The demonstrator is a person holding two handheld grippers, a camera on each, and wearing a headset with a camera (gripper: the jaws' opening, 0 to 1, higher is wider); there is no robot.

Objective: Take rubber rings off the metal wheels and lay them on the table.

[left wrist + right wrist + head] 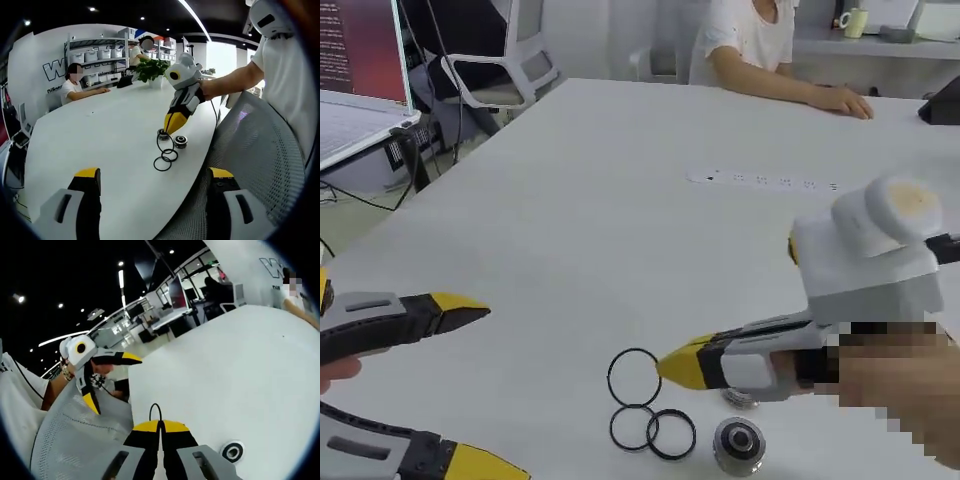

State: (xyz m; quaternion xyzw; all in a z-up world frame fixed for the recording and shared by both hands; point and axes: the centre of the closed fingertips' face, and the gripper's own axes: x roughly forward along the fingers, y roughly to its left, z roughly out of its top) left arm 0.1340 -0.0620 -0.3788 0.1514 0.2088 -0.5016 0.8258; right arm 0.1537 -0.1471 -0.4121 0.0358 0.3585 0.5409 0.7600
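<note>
Right gripper [667,367] pinching rubber ring [633,377], loop extending past its tips, hanging toward table [570,220] | two loose rings [652,431] lying flat beside metal wheel [738,441] | left gripper [480,385] jaws spread wide

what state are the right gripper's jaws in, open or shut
Shut: the right gripper has its jaws pressed together, pinching a black rubber ring.

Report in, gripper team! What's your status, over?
Left gripper open. Right gripper shut on a rubber ring. Two rings lying on table beside a metal wheel. Nothing in the way.
</note>
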